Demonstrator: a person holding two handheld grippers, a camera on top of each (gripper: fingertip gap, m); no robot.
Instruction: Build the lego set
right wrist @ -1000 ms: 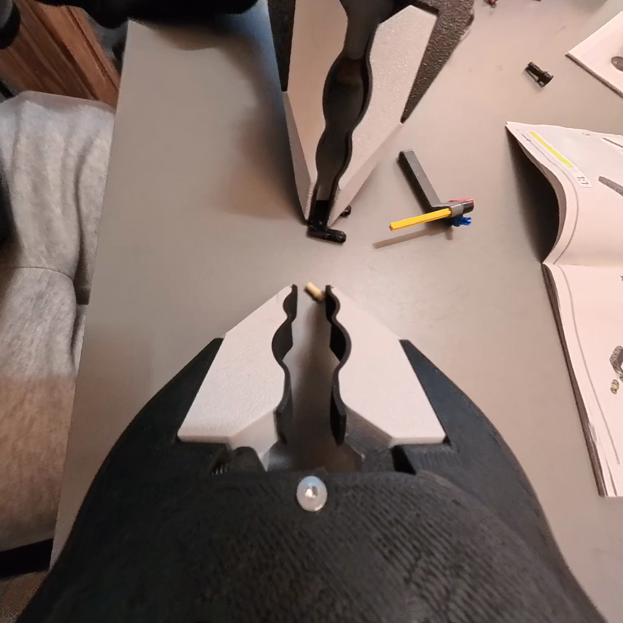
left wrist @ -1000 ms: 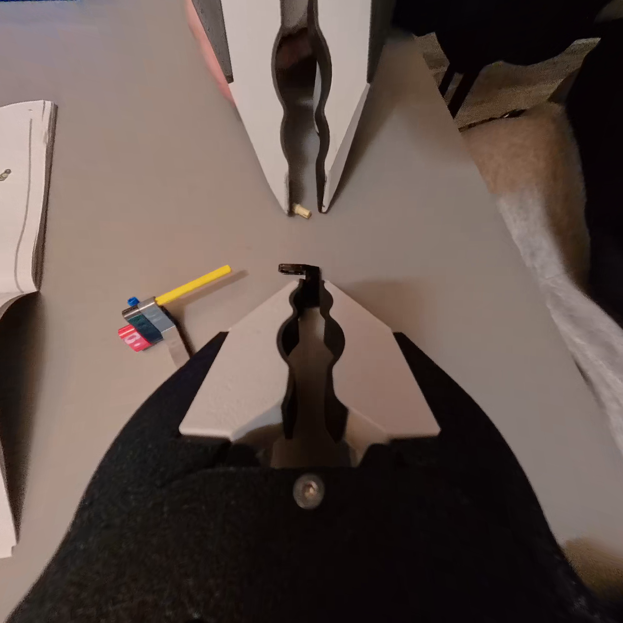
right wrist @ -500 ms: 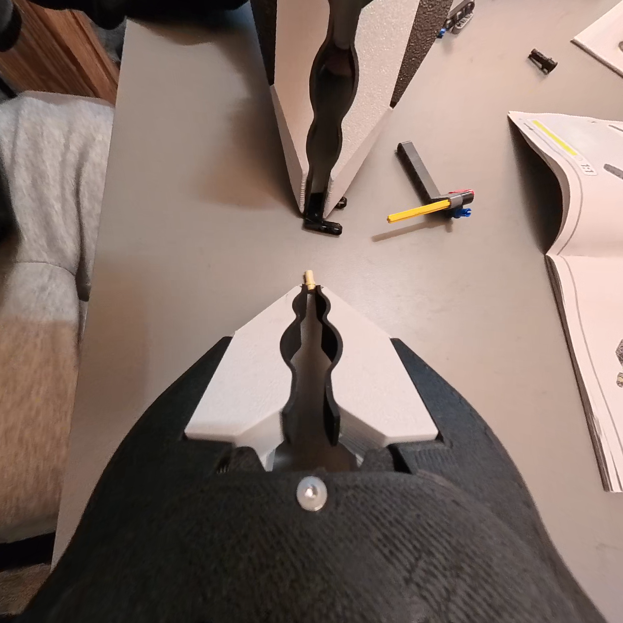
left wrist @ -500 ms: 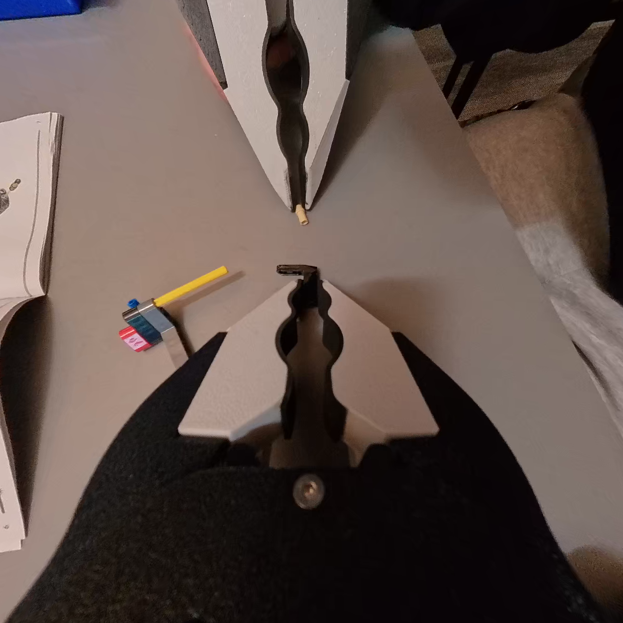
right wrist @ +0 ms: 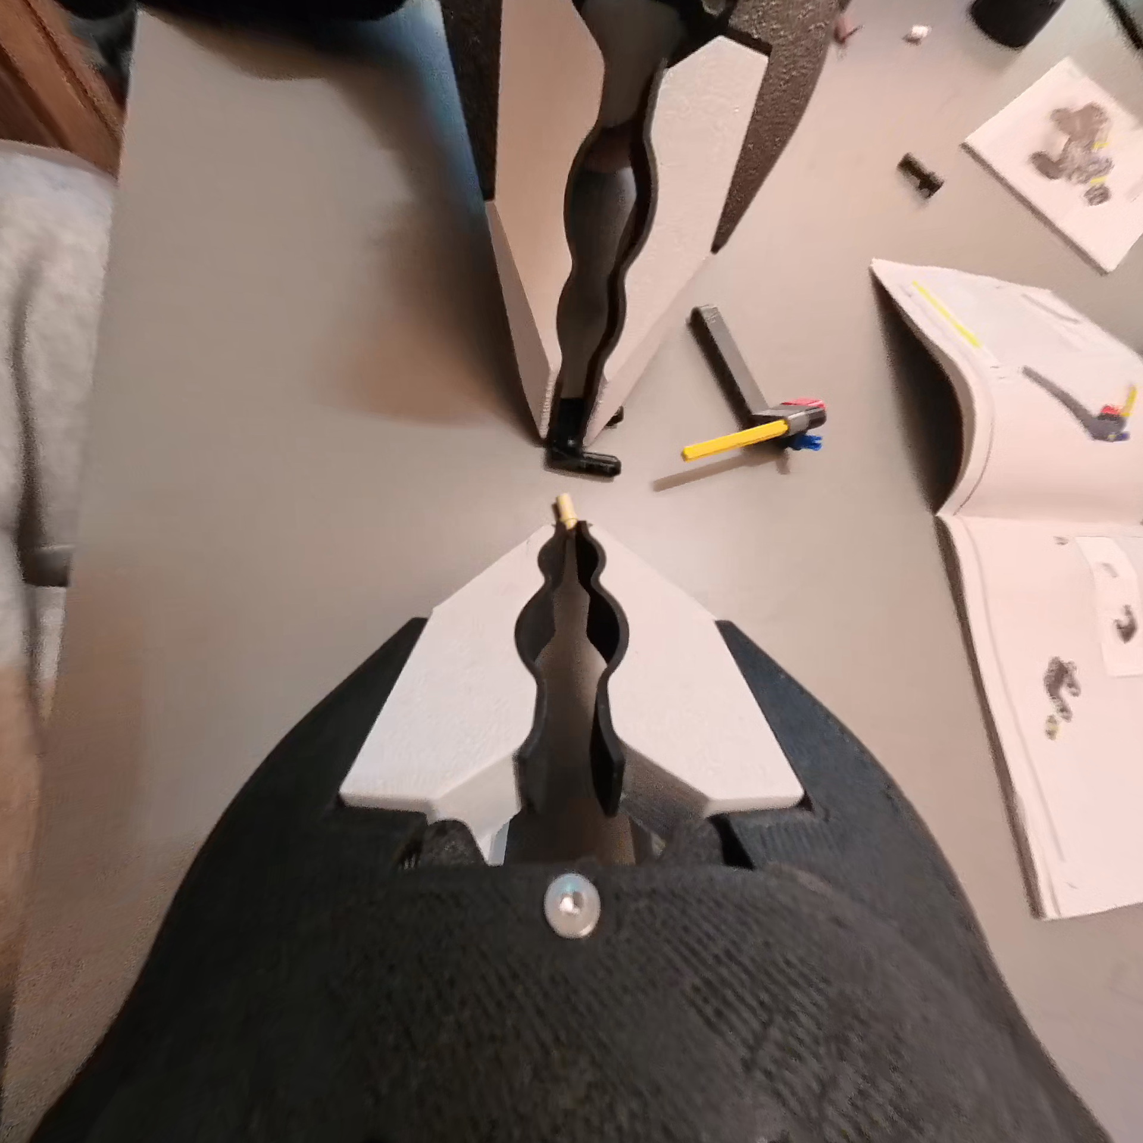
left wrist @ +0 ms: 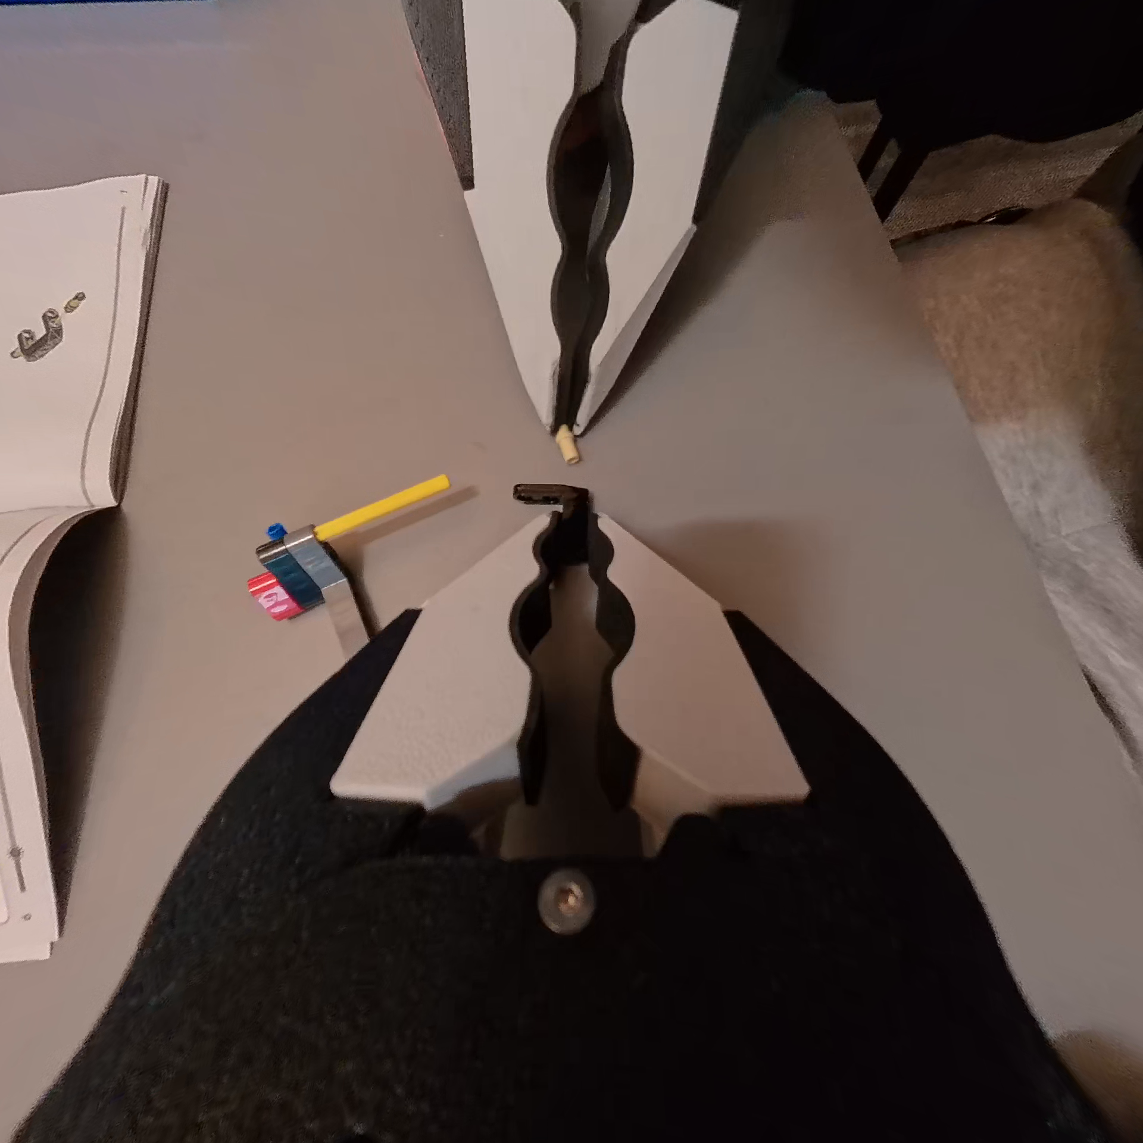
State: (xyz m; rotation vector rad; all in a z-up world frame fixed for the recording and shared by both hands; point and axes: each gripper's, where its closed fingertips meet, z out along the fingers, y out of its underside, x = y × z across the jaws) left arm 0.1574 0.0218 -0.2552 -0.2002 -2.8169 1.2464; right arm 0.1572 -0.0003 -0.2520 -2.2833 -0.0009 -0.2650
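My left gripper (left wrist: 572, 514) is shut on a small black L-shaped piece (left wrist: 547, 495), held just above the grey table (left wrist: 309, 309). My right gripper (right wrist: 570, 526) is shut on a small tan pin (right wrist: 565, 511). The two grippers face each other tip to tip, a short gap apart. The tan pin also shows in the left wrist view (left wrist: 566, 443), and the black piece in the right wrist view (right wrist: 578, 448). A small sub-assembly with a yellow axle (left wrist: 383, 507), a grey block, a blue pin and a red piece (left wrist: 272, 599) lies on the table to my left gripper's left; it also shows in the right wrist view (right wrist: 761, 430).
An open instruction booklet (left wrist: 62, 371) lies at the left in the left wrist view and at the right in the right wrist view (right wrist: 1045, 556). A loose black piece (right wrist: 920, 174) and a second sheet (right wrist: 1064, 161) lie farther off. The table edge (left wrist: 928, 371) borders fabric-covered seating. My two grippers' fingertips are within a few centimetres of each other.
My right gripper closed on the tan pin and lifted it off the table. It has moved slightly closer to the black piece. My left gripper has stayed still.
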